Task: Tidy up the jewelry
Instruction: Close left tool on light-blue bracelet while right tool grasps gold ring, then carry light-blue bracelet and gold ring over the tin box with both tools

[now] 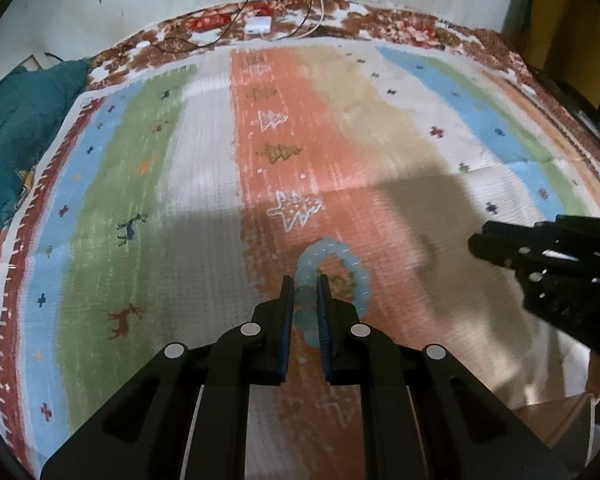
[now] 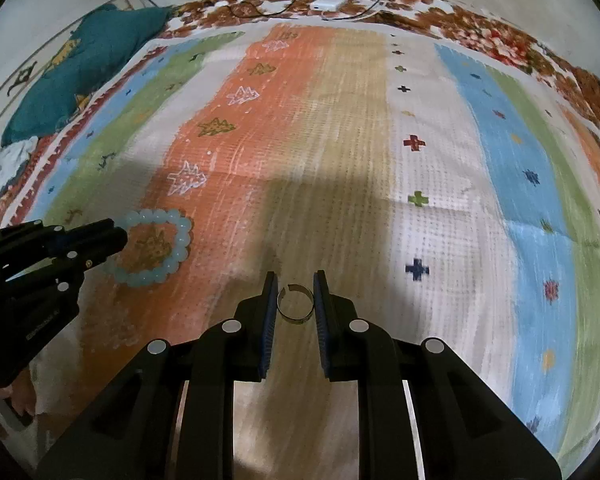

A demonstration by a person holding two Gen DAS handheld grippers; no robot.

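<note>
A pale blue bead bracelet [image 1: 352, 268] lies on the striped rug; it also shows in the right wrist view [image 2: 168, 240]. My left gripper [image 1: 305, 284] is shut on the bracelet's near side, with beads between the fingers. It appears in the right wrist view [image 2: 112, 236] at the bracelet's left edge. A thin open metal ring [image 2: 295, 309] sits between the fingers of my right gripper [image 2: 295, 280], which touch its two sides. The right gripper shows in the left wrist view [image 1: 480, 242], to the right of the bracelet.
The striped rug [image 1: 204, 184] covers the floor. A teal cushion [image 1: 16, 136] lies at the far left. A white charger [image 1: 258, 24] with cables sits at the rug's far edge by the wall. A cardboard piece [image 1: 560, 416] is at the lower right.
</note>
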